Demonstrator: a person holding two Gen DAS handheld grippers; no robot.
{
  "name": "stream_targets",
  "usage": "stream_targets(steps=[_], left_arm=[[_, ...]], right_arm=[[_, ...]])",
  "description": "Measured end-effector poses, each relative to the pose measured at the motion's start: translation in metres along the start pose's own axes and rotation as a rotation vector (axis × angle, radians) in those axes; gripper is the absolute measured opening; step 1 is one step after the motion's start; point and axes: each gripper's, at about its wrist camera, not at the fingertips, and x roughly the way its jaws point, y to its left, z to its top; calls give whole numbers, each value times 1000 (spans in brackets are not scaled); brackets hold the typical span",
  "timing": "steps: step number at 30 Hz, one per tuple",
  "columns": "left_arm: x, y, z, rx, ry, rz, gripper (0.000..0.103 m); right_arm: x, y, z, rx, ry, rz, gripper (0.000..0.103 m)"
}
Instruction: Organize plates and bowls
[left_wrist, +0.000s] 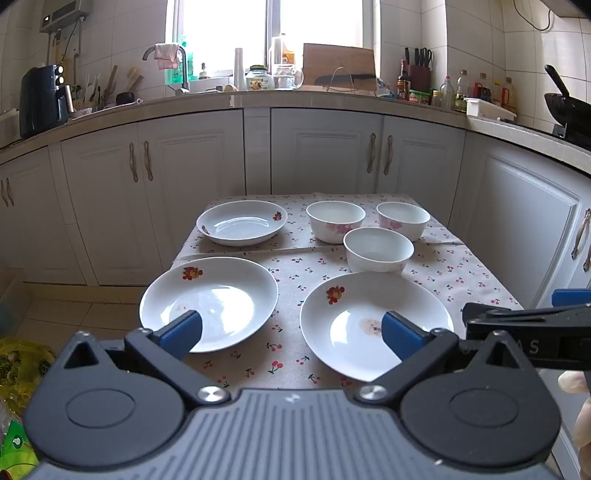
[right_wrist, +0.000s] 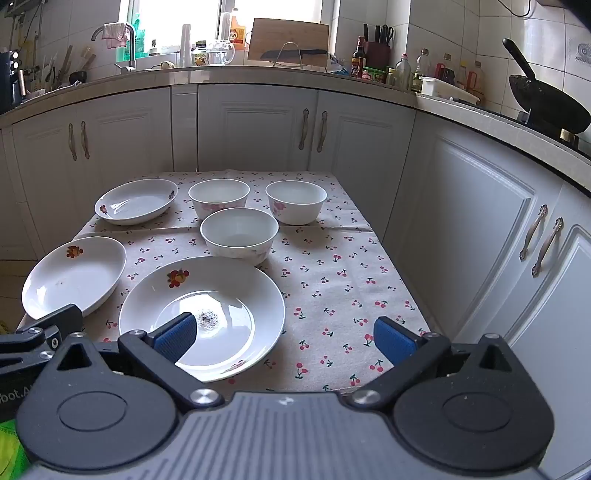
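Observation:
Three white plates with fruit prints lie on a cherry-print tablecloth: a near-right plate (left_wrist: 373, 325) (right_wrist: 207, 314), a near-left plate (left_wrist: 214, 299) (right_wrist: 74, 273) and a far-left plate (left_wrist: 242, 221) (right_wrist: 136, 201). Three white bowls with pink flowers stand behind: far middle (left_wrist: 335, 219) (right_wrist: 219, 197), far right (left_wrist: 402, 219) (right_wrist: 296, 201), and a nearer one (left_wrist: 378, 249) (right_wrist: 239, 234). My left gripper (left_wrist: 291, 332) hovers open above the table's near edge, between the two near plates. My right gripper (right_wrist: 284, 338) is open too, over the near-right plate's right rim. Nothing is held.
The small table (right_wrist: 351, 288) stands in a kitchen with white cabinets (left_wrist: 325, 151) behind and to the right. The counter carries a sink tap (left_wrist: 181, 70), bottles, a cutting board (left_wrist: 338, 66) and a black wok (right_wrist: 546, 99). Green bags (left_wrist: 18, 369) lie on the floor at left.

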Motion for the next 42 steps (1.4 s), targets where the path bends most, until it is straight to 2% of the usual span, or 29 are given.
stream_targets(steps=[29, 36, 42], left_arm=[[1, 3, 1, -3, 2, -4, 102], [8, 13, 1, 28, -39, -5, 102], [24, 29, 0, 20, -27, 9, 102]], right_arm=[[2, 1, 1, -8, 0, 5, 103], [10, 5, 5, -45, -24, 82, 103], [24, 16, 12, -106, -19, 145, 103]])
